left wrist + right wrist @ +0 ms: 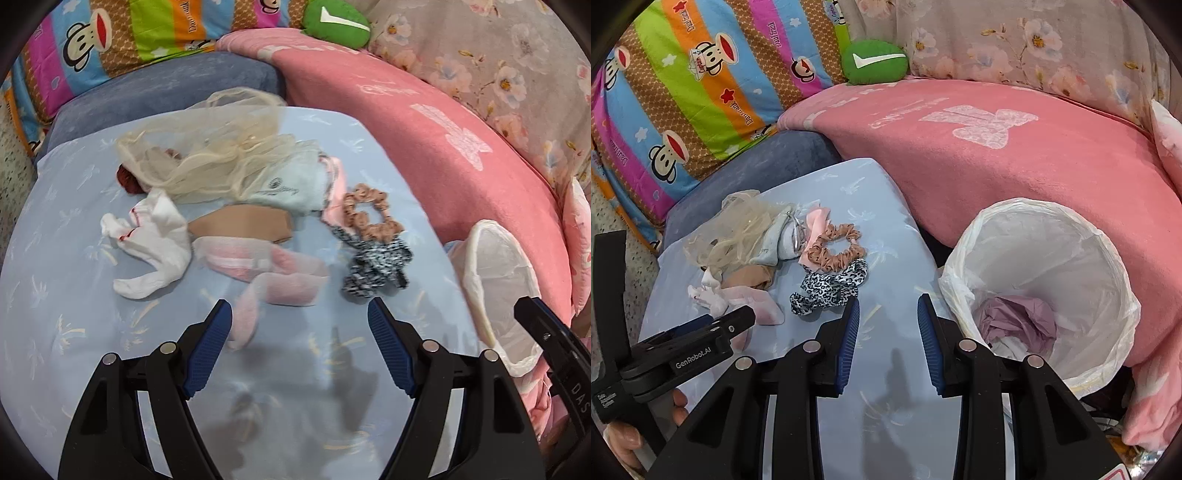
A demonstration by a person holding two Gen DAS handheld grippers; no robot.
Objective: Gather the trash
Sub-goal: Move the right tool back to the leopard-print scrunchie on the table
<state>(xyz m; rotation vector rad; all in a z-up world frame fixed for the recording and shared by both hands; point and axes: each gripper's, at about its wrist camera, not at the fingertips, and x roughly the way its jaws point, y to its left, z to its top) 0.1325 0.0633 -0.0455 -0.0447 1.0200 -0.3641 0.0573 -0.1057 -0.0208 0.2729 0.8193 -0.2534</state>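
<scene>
Lying across a pale blue sheet [55, 295] is a scatter of small soft things, and going from the left edge they are sitting like this: a white sock [155, 240] with red stitching is sprawling nearest that side, with a dark red scrap peeking out behind it under a heap of cream netting [207, 155]. Just right of the sock a tan piece of cloth [240, 225] is lying flat, and below it a pink and white sock [273, 273] is stretching toward the left gripper [299, 314]. That gripper is hovering over the sheet with its blue pads spread wide and nothing between them. Further right a peach hair tie [369, 210] is resting against a black and white spotted hair tie [373, 269], the two touching. Beyond them, at the bed's right edge, a bin lined with a white bag [1041, 280] is standing beside a pink blanket [997, 155]; crumpled mauve paper [1019, 317] is sitting at its bottom. In the right wrist view the right gripper [888, 317] is hanging over bare sheet between the spotted hair tie and the bin, its pads partly apart and gripping nothing. A striped monkey-print pillow [683, 92] and a green cushion [875, 61] are leaning at the back.
</scene>
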